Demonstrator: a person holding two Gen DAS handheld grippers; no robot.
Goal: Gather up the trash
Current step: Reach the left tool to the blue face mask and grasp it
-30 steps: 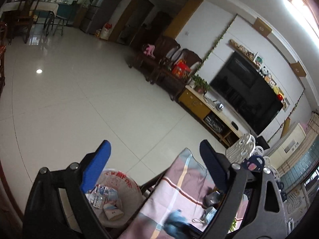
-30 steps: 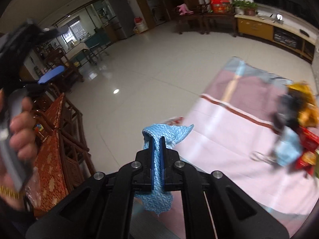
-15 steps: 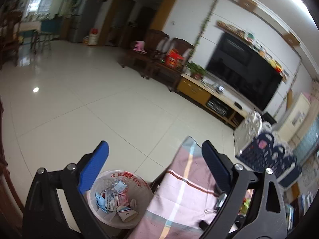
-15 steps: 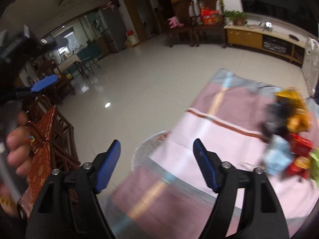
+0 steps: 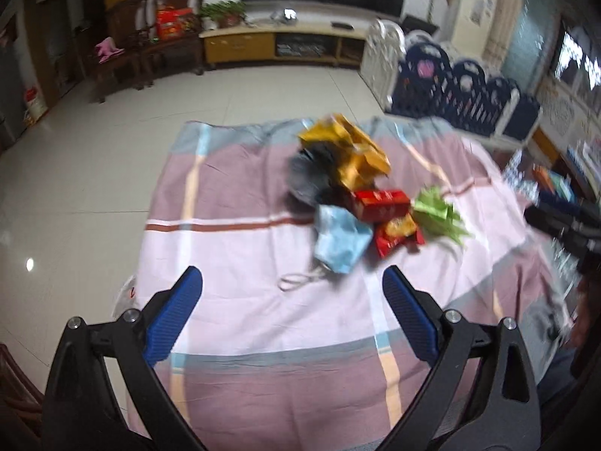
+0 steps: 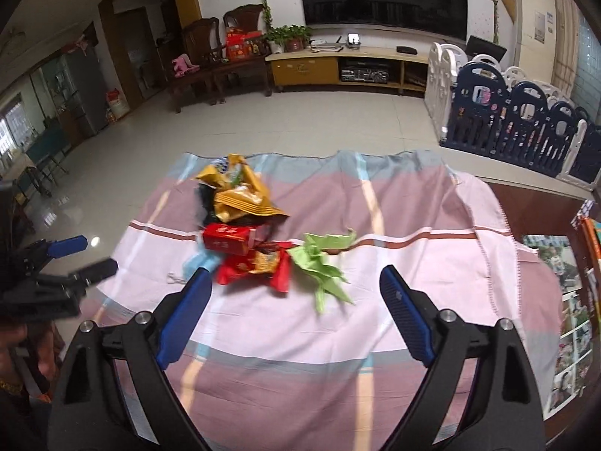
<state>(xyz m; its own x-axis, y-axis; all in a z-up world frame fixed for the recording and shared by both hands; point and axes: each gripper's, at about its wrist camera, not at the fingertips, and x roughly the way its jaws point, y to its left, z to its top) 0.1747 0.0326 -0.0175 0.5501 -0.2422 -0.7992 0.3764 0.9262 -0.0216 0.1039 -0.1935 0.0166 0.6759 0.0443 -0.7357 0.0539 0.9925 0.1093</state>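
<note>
No legible text anywhere. Red box [image 6: 226, 241] in the trash pile carries pale characters on its near face, too blurred to read. Red snack wrapper [image 6: 259, 265] just nearer shows print, also unreadable.

Table under a pink, mauve and grey-blue striped cloth [image 6: 413, 263]. Trash heaped left of centre: yellow wrappers [image 6: 240, 195] farthest, red box [image 6: 227, 239] just nearer, red snack packet [image 6: 259, 267], green wrapper [image 6: 319, 259] to the right, pale blue mask [image 5: 340, 238] nearest.
</note>
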